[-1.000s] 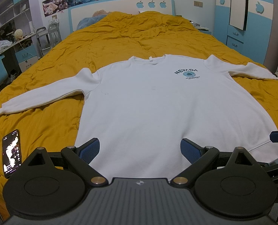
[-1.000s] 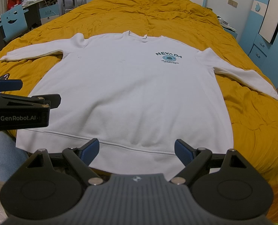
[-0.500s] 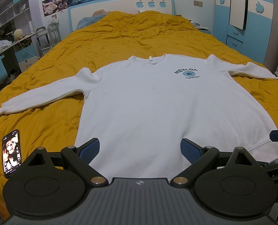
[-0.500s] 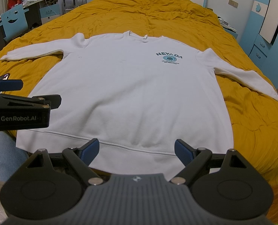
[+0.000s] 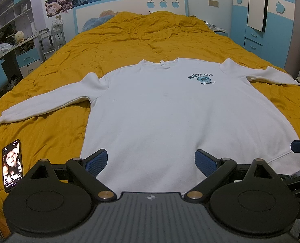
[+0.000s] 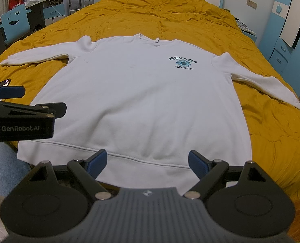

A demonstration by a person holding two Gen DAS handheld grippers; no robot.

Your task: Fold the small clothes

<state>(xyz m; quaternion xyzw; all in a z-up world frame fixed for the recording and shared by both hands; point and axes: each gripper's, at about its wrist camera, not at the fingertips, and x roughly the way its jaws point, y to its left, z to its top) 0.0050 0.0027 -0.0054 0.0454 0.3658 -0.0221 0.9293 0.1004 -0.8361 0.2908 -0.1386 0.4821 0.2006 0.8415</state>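
Note:
A white long-sleeved sweatshirt [image 5: 170,109] [image 6: 141,93] with a blue NEVADA print lies flat and face up on the mustard bedspread [image 5: 129,44], both sleeves spread outwards. My left gripper [image 5: 151,161] hovers open over the hem near the shirt's left half, nothing between its blue pads. My right gripper [image 6: 147,162] is open too, just above the hem band near the bed's front edge. In the right wrist view the left gripper's body [image 6: 20,119] shows at the left.
A phone [image 5: 12,165] with a lit screen lies on the bedspread left of the hem. A desk, chair and shelves stand to the left, a blue wardrobe [image 5: 271,20] to the right, the headboard [image 5: 129,6] at the far end. A trouser leg [image 6: 6,170] shows at lower left.

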